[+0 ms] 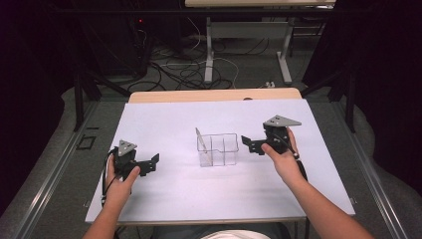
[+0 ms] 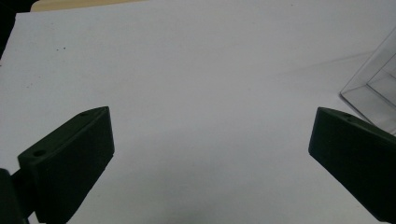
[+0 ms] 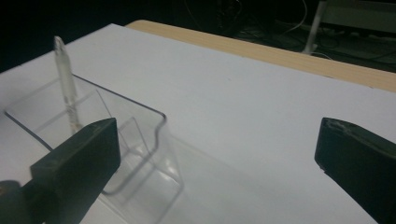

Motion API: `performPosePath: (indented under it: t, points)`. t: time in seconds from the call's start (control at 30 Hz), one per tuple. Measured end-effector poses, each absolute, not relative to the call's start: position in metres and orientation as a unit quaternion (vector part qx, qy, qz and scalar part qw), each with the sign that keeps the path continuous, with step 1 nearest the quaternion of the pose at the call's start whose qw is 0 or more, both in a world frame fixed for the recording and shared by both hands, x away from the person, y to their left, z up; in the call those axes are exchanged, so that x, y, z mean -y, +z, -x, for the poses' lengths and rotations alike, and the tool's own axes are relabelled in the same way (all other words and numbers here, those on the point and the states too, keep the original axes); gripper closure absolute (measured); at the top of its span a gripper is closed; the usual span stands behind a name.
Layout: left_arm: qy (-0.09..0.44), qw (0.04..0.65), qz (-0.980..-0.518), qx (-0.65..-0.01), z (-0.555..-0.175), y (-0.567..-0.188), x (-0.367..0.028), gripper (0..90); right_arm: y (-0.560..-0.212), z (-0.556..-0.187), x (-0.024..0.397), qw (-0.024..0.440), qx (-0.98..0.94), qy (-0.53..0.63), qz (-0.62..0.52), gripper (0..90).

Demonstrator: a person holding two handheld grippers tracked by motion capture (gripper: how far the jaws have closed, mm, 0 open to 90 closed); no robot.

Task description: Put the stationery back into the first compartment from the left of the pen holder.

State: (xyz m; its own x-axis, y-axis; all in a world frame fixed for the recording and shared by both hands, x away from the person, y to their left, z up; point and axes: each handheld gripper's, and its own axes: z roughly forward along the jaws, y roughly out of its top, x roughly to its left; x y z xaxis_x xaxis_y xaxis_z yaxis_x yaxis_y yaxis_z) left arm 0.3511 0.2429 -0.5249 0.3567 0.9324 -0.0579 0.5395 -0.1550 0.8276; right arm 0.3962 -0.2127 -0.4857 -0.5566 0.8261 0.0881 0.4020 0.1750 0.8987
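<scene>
A clear plastic box [image 1: 218,149] with inner dividers stands in the middle of the white sheet [image 1: 164,119]. A slim clear pen-like stick [image 1: 199,138] leans upright in its left compartment, also seen as the stick [image 3: 65,86] inside the box [image 3: 135,140]. My right gripper [image 1: 250,144] is just right of the box, held in a hand, jaws wide open with nothing between them [image 3: 210,163]. My left gripper [image 1: 152,163] rests at the sheet's left, open and empty [image 2: 210,158]; a corner of the box [image 2: 373,88] shows to its right.
The white sheet covers a wooden table whose far edge [image 1: 214,94] shows beyond it. Behind the table lie cables [image 1: 189,74] on the floor and the legs of another table [image 1: 209,50]. Dark curtains stand at both sides.
</scene>
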Motion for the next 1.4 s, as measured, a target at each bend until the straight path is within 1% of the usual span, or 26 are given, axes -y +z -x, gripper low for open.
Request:
performPosePath:
  t: [0.23,0.4,0.67,0.87,0.97,1.4]
  points:
    - [0.245,0.402,-0.717,-0.514,-0.351,-0.525,-0.244,0.4,-0.498,-0.392,0.245,0.227,-0.728,0.469,-0.446,0.0]
    - [0.244,0.400,-0.717,-0.515,-0.351,-0.526,-0.244,0.4,-0.505,-0.391,0.264,0.242,-0.726,0.452,-0.459,0.0]
    - [0.242,0.398,-0.719,-0.516,-0.351,-0.526,-0.245,0.4,-0.517,-0.393,0.291,0.249,-0.708,0.438,-0.494,0.0]
    - [0.242,0.398,-0.720,-0.515,-0.351,-0.526,-0.245,0.4,-0.524,-0.395,0.305,0.248,-0.697,0.432,-0.515,0.0]
    - [0.244,0.397,-0.720,-0.514,-0.352,-0.526,-0.246,0.4,-0.528,-0.395,0.312,0.257,-0.697,0.421,-0.521,0.0]
    - [0.242,0.398,-0.716,-0.519,-0.353,-0.527,-0.245,0.4,-0.541,-0.398,0.327,0.257,-0.685,0.410,-0.545,0.3]
